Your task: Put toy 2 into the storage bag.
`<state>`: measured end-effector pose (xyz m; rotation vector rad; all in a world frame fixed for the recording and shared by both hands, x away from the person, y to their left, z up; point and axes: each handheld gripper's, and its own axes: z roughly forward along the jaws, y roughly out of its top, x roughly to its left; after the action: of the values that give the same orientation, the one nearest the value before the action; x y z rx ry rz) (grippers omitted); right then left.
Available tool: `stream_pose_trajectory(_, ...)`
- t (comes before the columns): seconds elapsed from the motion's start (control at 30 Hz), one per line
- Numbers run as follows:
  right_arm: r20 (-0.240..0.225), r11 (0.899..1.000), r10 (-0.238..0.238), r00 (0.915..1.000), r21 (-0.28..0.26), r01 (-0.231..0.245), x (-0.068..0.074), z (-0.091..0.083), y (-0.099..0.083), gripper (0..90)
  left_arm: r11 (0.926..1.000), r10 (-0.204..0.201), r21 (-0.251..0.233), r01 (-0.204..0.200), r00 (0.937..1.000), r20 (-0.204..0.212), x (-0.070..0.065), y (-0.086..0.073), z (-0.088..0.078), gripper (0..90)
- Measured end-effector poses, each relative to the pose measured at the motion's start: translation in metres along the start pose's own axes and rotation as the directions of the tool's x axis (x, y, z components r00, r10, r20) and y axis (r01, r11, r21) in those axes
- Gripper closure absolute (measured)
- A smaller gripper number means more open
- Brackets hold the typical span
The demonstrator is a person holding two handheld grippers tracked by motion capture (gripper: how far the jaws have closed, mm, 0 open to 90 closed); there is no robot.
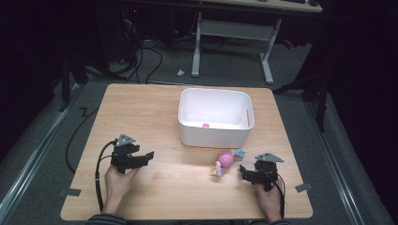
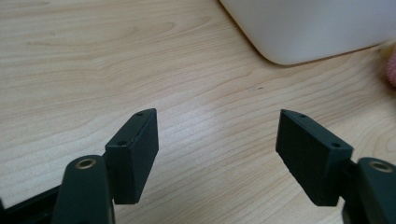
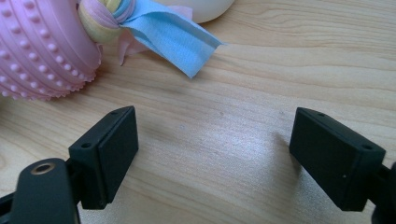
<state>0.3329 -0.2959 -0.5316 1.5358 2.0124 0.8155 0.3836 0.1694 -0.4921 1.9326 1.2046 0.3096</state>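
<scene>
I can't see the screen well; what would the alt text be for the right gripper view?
A pink studded toy with a blue fabric strip lies on a wooden table, just beyond the right gripper, whose two black jaws stand wide apart with nothing between them. A white bin's corner peeks in at the top.

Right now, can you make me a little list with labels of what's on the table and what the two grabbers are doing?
table: light wooden top
box: white tub near the far middle, a small pink thing lying inside
toy: pink bumpy ball with coloured ribbons, lying just in front of the box
left gripper: jaws open, nothing between them, over bare wood
right gripper: jaws open, nothing between them, just beside the toy, not touching it
hands: one holding each gripper at the near edge
</scene>
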Motion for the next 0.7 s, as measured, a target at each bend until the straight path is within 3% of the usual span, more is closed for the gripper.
stream_pose_trajectory(0.2, 0.000, 1.000, 0.000, 1.0000, 0.000, 0.000, 0.000, 0.000, 0.000, 15.6, 0.9993, -0.010, 0.036, 0.011, 0.9997, -0.024, 0.003, -0.015, 0.016, 30.2)
stream_pose_trajectory(0.3, 0.000, 1.000, 0.000, 1.0000, 0.000, 0.000, 0.000, 0.000, 0.000, 15.6, 0.9990, 0.009, 0.043, -0.006, 0.9982, -0.060, 0.002, -0.020, 0.023, 30.7)
stream_pose_trajectory(0.37, 0.001, 1.000, 0.001, 1.0000, 0.000, -0.001, 0.000, 0.000, 0.000, 15.6, 0.9987, 0.004, 0.050, -0.001, 0.9987, -0.050, 0.002, -0.023, 0.027, 30.8)
stream_pose_trajectory(0.4, 0.001, 1.000, 0.001, 1.0000, 0.000, -0.001, 0.000, 0.000, 0.000, 15.6, 0.9984, 0.028, 0.050, -0.025, 0.9975, -0.064, 0.000, -0.025, 0.031, 30.6)
stream_pose_trajectory(0.6, 0.001, 1.000, 0.002, 1.0000, 0.000, -0.002, 0.000, 0.000, 0.000, 15.6, 0.9995, 0.031, 0.013, -0.031, 0.9969, -0.072, -0.001, -0.028, 0.034, 29.6)
stream_pose_trajectory(0.7, -0.006, 1.000, -0.004, 1.0000, 0.001, 0.004, 0.000, 0.001, 0.001, 15.0, 0.9983, 0.059, 0.006, -0.058, 0.9926, -0.106, -0.006, -0.030, 0.035, 28.0)
